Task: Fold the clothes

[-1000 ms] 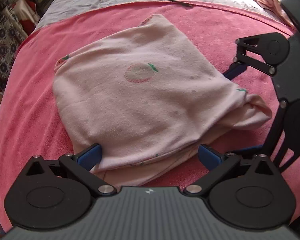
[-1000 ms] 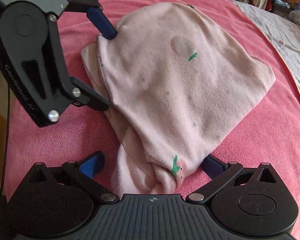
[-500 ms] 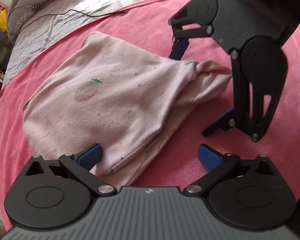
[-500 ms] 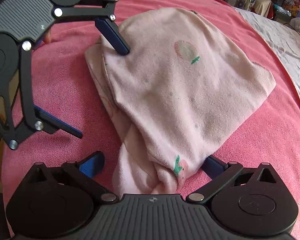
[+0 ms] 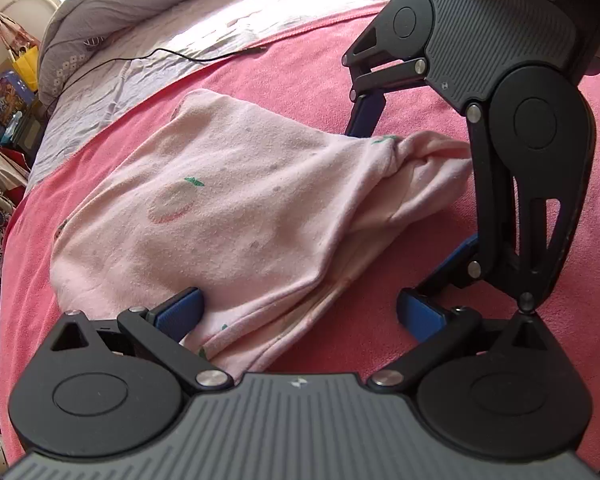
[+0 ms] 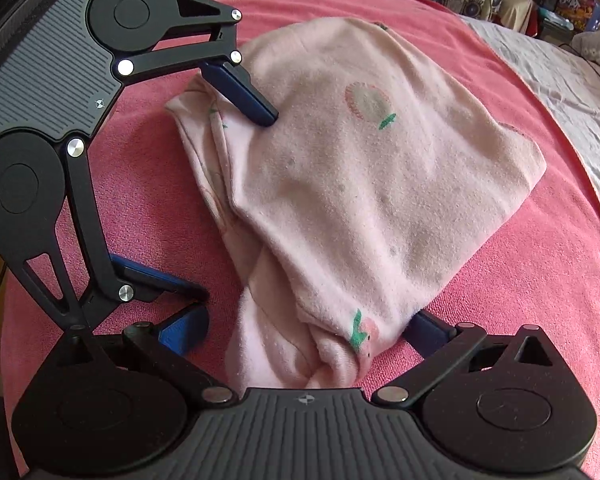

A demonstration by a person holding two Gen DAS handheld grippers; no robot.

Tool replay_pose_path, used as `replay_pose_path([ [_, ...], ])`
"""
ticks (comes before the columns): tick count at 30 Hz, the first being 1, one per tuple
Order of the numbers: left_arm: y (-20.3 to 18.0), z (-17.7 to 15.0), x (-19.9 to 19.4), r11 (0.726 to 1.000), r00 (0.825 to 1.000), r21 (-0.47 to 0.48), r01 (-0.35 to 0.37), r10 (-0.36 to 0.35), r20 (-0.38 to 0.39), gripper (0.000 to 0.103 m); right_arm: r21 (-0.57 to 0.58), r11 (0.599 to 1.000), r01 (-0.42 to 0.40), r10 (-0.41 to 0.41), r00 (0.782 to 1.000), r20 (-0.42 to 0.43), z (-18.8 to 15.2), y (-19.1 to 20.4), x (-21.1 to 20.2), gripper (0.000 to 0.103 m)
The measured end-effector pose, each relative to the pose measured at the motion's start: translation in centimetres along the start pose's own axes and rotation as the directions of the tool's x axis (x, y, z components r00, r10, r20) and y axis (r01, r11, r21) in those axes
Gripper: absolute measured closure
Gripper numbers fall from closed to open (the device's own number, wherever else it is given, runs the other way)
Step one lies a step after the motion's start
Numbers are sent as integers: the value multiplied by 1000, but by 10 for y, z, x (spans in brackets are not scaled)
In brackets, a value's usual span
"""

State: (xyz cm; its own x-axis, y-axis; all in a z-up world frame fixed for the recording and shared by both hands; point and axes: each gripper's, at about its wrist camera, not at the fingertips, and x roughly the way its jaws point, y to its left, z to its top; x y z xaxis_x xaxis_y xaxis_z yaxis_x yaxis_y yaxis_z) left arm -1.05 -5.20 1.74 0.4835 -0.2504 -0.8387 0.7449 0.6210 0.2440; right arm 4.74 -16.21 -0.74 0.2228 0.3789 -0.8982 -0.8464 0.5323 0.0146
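Note:
A pale pink garment point(image 5: 236, 216) with peach prints lies folded on the pink blanket point(image 5: 292, 60); it also shows in the right wrist view point(image 6: 360, 184). My left gripper point(image 5: 300, 310) is open, its jaws straddling one near corner of the garment; it also shows in the right wrist view point(image 6: 236, 204). My right gripper point(image 6: 304, 330) is open, its jaws straddling the bunched corner; it also shows in the left wrist view point(image 5: 416, 184). The two grippers stand at adjacent corners, close together.
A grey-lilac sheet point(image 5: 148, 60) with a thin black cable point(image 5: 172, 54) lies beyond the blanket. A flowered quilt point(image 5: 100, 4) is bunched at the far edge. Cluttered belongings point(image 5: 4, 112) stand beside the bed at left.
My left gripper has swung round toward the right gripper, so the right gripper now looms large and close. The garment's corners have drawn together a little. Both grippers stayed open.

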Motion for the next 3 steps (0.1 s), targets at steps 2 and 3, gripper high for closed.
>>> replay_pose_path([
  [2, -1, -3, -2, 1000, 1000, 5, -3, 3, 17, 0, 2, 1000, 2, -2, 1000, 1, 1, -1, -1, 0],
  [3, -1, -2, -2, 1000, 1000, 2, -4, 4, 14, 0, 3, 1000, 2, -2, 1000, 3, 1, -1, -1, 0],
])
